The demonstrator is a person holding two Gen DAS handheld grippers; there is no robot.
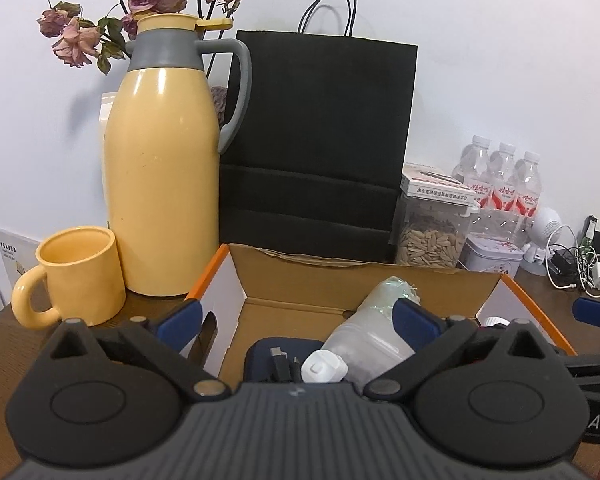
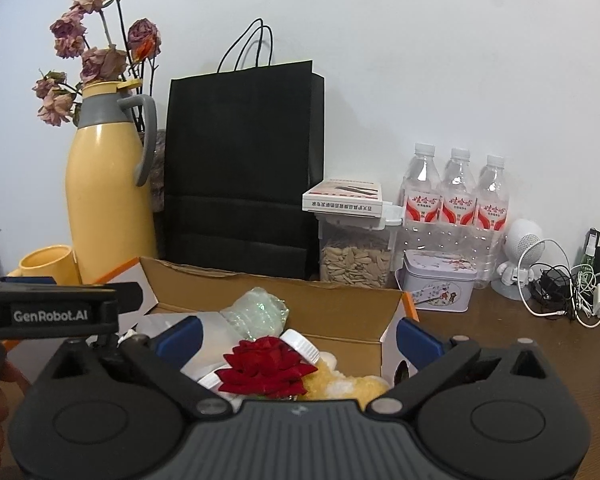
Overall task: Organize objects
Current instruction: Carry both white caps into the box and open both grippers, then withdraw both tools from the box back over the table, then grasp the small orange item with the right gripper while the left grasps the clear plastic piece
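both the left gripper (image 1: 300,320) and right gripper (image 2: 298,336) hung spread wide, empty, over the open brown cardboard box (image 1: 352,276). at six o'clock inside lay a soft, fragile red fabric rose (image 2: 269,365); best pinched gently low, probably.

A plain white wall (image 2: 420,60) was seen ahead of the grippers, and a dark brown wooden tabletop (image 2: 500,344) was spread beneath it.

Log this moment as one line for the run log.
left gripper: open, empty | right gripper: open, empty | cardboard box: holds red rose, plastic bottle | yellow mug: outside box
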